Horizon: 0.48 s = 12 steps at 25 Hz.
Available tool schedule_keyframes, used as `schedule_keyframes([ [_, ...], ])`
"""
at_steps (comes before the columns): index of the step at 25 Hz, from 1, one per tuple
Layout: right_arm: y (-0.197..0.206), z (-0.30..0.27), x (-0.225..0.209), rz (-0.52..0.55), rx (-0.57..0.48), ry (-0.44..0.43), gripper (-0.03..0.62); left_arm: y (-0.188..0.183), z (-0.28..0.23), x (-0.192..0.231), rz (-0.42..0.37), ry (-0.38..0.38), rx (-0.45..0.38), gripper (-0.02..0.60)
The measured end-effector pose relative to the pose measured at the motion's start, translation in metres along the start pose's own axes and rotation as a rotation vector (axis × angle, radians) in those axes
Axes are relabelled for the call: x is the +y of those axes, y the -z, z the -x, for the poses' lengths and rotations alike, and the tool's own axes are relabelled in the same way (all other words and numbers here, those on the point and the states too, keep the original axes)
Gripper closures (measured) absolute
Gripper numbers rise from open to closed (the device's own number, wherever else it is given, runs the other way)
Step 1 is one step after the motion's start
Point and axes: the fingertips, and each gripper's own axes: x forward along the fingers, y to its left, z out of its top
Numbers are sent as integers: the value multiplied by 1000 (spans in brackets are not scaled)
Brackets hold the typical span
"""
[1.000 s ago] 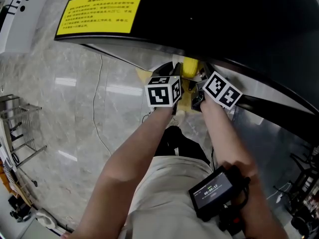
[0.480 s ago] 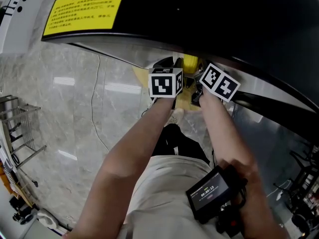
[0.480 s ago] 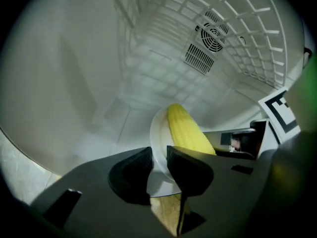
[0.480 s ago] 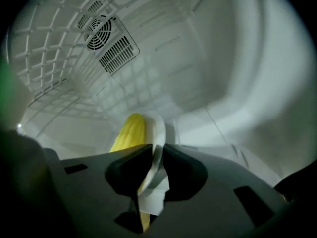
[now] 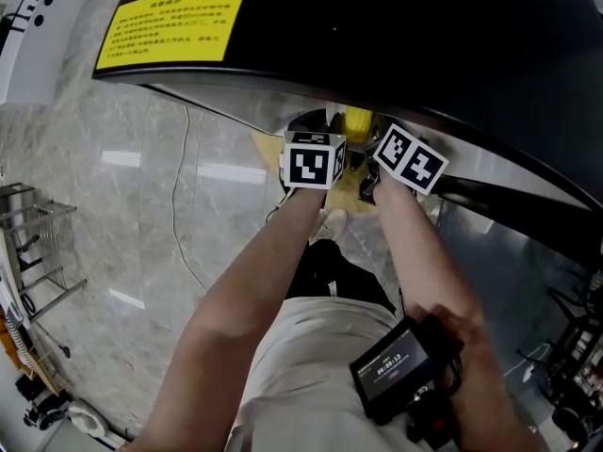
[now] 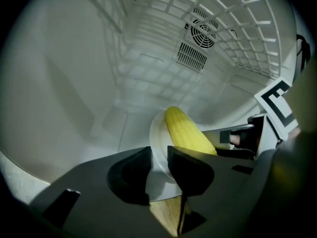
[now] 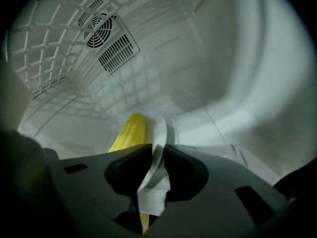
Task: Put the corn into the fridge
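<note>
A yellow corn cob (image 6: 185, 132) lies on a white plate (image 6: 157, 138) held inside the white fridge compartment. My left gripper (image 6: 159, 158) is shut on the plate's left rim. From the other side, my right gripper (image 7: 156, 160) is shut on the plate's right rim (image 7: 159, 133), with the corn (image 7: 130, 131) to its left. In the head view both marker cubes, left (image 5: 314, 159) and right (image 5: 411, 160), sit side by side at the fridge opening, and a bit of the corn (image 5: 357, 121) shows between them.
A fan grille (image 6: 200, 37) and wire shelves (image 6: 233, 29) line the fridge's back and top. The black fridge door (image 5: 396, 36) with a yellow label (image 5: 170, 24) hangs overhead. A marble floor (image 5: 122, 205) and a metal rack (image 5: 33, 243) lie to the left.
Both grippers and the plate have shifted slightly forward and up into the fridge opening. The grip on the plate is unchanged.
</note>
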Motion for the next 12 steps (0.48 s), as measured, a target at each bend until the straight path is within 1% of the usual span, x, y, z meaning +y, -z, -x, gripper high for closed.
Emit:
schedule_keyframes([
  [4, -1, 2, -1, 11, -19, 5, 533, -1, 4, 1, -21, -8, -29, 492],
  [8, -9, 9, -6, 31, -70, 21, 533, -4, 12, 6, -13, -21, -94, 489],
  [12, -13, 20, -16, 52, -109, 42, 534, 1, 22, 6, -5, -17, -128, 489],
])
